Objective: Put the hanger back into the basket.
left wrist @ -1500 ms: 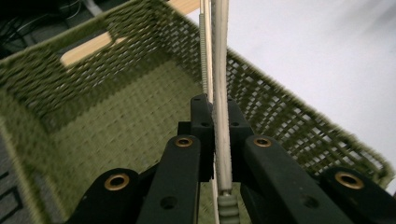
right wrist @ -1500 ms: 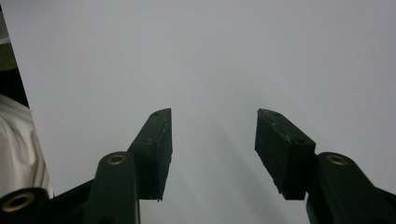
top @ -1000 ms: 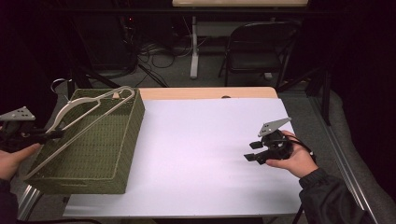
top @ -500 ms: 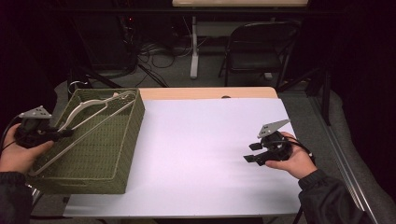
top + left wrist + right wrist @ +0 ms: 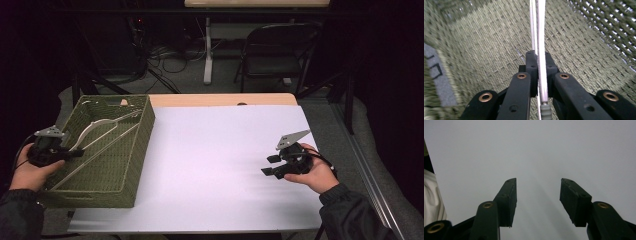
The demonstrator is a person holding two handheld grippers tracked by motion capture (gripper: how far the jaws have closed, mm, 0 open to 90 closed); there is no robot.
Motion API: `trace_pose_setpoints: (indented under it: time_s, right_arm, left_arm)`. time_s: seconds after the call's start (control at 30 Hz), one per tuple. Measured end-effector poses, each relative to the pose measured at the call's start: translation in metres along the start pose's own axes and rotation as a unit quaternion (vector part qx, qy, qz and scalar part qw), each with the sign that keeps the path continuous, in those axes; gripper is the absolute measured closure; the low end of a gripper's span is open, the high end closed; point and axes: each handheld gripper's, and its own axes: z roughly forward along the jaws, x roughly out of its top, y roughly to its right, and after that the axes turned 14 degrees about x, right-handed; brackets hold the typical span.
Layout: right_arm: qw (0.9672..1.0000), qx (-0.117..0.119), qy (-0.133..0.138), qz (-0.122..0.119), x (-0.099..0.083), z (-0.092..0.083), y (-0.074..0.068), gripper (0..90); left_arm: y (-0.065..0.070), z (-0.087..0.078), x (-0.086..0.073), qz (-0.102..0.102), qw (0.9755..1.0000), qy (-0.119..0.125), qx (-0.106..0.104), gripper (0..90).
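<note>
We have the left gripper [image 5: 74, 153] clamped on the end of a clothes hanger [image 5: 97, 131], which slants into the green woven basket [image 5: 131, 165] at the table's nine o'clock, so it can be set down inside. The right gripper [image 5: 270, 165] rests at four o'clock, its jaws apart and holding nothing, keeping clear.

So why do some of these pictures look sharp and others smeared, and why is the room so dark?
High view: the white table is brightly lit while the room behind is nearly black, and soft shadows lie under the right tool. Left gripper view: the basket weave is smeared by motion blur, while the hanger in the left tool is sharper. Right gripper view: even light, no glare.
</note>
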Motion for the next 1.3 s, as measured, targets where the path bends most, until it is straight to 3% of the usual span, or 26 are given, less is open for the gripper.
trace_pose_setpoints:
  time_s: [0.13,0.4,0.47,0.6,0.73,0.87,0.93,1.03,1.17,1.3]
  right_arm:
    - [1.0000,0.002,-0.004,0.000,0.000,0.001,-0.001,47.1]
    - [1.0000,0.000,0.000,0.002,-0.004,0.000,-0.001,47.1]
    - [0.9999,-0.002,0.011,0.004,-0.006,0.000,-0.001,47.1]
    - [1.0000,-0.003,0.006,0.004,-0.006,-0.001,-0.001,47.1]
    - [1.0000,-0.005,0.006,0.001,-0.005,-0.002,-0.004,47.0]
    - [0.9998,-0.009,0.018,-0.003,-0.006,-0.001,-0.008,46.6]
    - [0.9996,-0.019,0.022,-0.005,-0.006,-0.002,-0.011,46.4]
    - [0.9993,-0.021,0.030,-0.005,-0.007,-0.005,-0.015,45.9]
    - [0.9992,-0.025,0.029,-0.007,-0.010,-0.008,-0.020,45.7]
    - [0.9990,-0.031,0.033,-0.004,-0.015,-0.011,-0.023,45.3]
  left_arm:
    - [0.005,0.008,0.001,0.013,0.9993,-0.029,0.020,86.3]
    - [0.004,0.003,-0.002,-0.006,0.9994,-0.002,0.035,68.9]
    - [0.005,-0.002,-0.004,-0.014,0.9991,0.015,0.037,61.5]
    - [0.007,-0.015,-0.005,-0.022,0.9981,0.048,0.032,45.9]
    - [0.016,-0.038,-0.003,-0.012,0.9966,0.071,0.039,42.8]
    - [0.031,-0.059,0.000,-0.023,0.9942,0.097,0.038,42.8]
    - [0.043,-0.069,0.001,-0.035,0.9930,0.110,0.027,41.8]
    - [0.063,-0.075,0.002,-0.028,0.9926,0.117,0.015,41.7]
    - [0.093,-0.080,0.005,-0.002,0.9931,0.114,0.029,41.7]
    - [0.120,-0.083,0.008,-0.004,0.9908,0.134,0.016,41.7]
